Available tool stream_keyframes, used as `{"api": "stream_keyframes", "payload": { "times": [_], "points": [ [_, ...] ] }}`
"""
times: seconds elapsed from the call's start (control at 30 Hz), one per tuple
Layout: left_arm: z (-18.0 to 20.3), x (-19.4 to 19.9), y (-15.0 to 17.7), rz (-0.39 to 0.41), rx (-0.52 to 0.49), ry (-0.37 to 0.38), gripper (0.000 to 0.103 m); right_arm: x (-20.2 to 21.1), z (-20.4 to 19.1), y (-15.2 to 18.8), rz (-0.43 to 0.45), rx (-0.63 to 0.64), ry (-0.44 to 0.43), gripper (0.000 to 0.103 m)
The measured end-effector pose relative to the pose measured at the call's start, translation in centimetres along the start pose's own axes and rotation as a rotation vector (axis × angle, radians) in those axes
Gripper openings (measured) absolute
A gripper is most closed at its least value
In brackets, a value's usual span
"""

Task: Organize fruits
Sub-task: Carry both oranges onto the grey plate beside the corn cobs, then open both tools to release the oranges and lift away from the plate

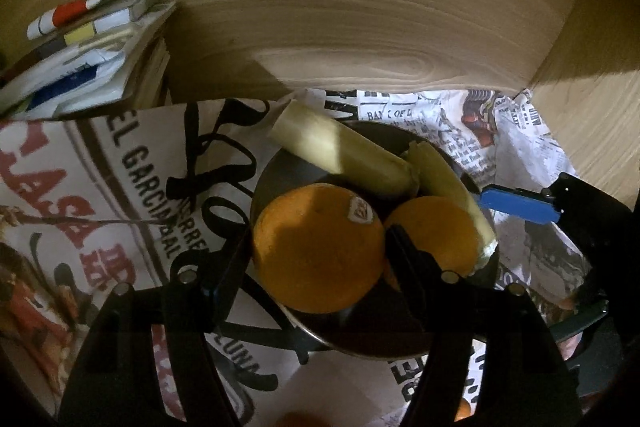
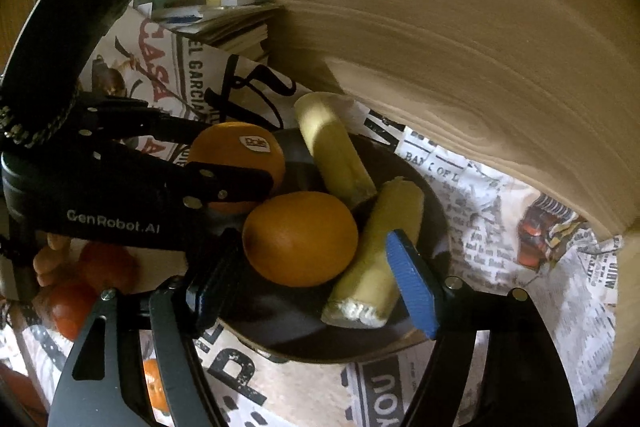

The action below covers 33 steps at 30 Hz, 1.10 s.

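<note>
A dark round plate [image 1: 276,167] [image 2: 434,199] sits on newspaper and holds two oranges and two pale cut banana pieces. My left gripper [image 1: 316,251] is closed around the stickered orange [image 1: 316,247] [image 2: 236,151] over the plate's near edge. My right gripper [image 2: 316,283] is open, its jaws on either side of the second orange [image 2: 300,239] [image 1: 436,231] and the near banana piece [image 2: 380,263] [image 1: 448,187]. The other banana piece [image 1: 340,147] [image 2: 334,147] lies at the plate's back. The blue right fingertip [image 1: 516,205] shows in the left wrist view.
Newspaper [image 1: 100,187] [image 2: 540,267] covers the surface. A wooden wall [image 1: 340,27] [image 2: 460,47] curves close behind. A stack of papers with a marker [image 1: 80,67] [image 2: 220,11] sits at the back left. Reddish fruits [image 2: 92,287] lie at the left of the right wrist view.
</note>
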<state>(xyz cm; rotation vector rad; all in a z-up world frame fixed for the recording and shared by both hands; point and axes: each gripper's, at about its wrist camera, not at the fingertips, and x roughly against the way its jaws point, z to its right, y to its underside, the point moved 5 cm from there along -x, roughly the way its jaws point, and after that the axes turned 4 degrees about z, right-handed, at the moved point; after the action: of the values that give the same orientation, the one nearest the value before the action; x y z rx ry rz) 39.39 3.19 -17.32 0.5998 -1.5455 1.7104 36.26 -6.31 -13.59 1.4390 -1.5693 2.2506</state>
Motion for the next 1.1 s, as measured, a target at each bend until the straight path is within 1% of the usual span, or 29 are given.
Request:
{"api": "stream_keyframes", "payload": {
  "times": [0.1, 0.13, 0.17, 0.27, 0.4, 0.63, 0.9, 1.1],
  "points": [
    [0.8, 1.7, -0.8, 0.076, -0.041, 0.005, 0.074, 0.8, 0.2, 0.1, 0.009, 0.001, 0.01, 0.071],
    [1.2, 2.4, -1.1, 0.104, -0.056, 0.001, 0.079, 1.2, 0.3, 0.2, 0.013, 0.0, 0.016, 0.071],
    [1.4, 3.0, -1.2, 0.125, -0.064, -0.007, 0.082, 1.5, 0.3, 0.3, 0.016, -0.001, 0.022, 0.071],
    [1.7, 4.3, -1.0, 0.156, -0.087, -0.031, 0.082, 2.7, 0.6, 0.6, 0.033, -0.012, 0.036, 0.071],
    [1.4, 6.3, -0.1, 0.193, -0.085, -0.073, 0.082, 4.5, 0.8, 0.7, 0.07, -0.037, 0.046, 0.071],
    [1.3, 10.8, 2.3, 0.273, -0.079, -0.123, 0.082, 7.8, -0.3, 1.3, 0.133, -0.051, 0.046, 0.072],
    [1.5, 13.6, 6.2, 0.282, -0.085, -0.134, 0.084, 10.4, -2.4, 2.8, 0.161, -0.039, 0.042, 0.072],
    [1.5, 13.8, 9.2, 0.252, -0.076, -0.152, 0.084, 11.2, -3.8, 4.4, 0.161, -0.045, 0.018, 0.072]
  ]
}}
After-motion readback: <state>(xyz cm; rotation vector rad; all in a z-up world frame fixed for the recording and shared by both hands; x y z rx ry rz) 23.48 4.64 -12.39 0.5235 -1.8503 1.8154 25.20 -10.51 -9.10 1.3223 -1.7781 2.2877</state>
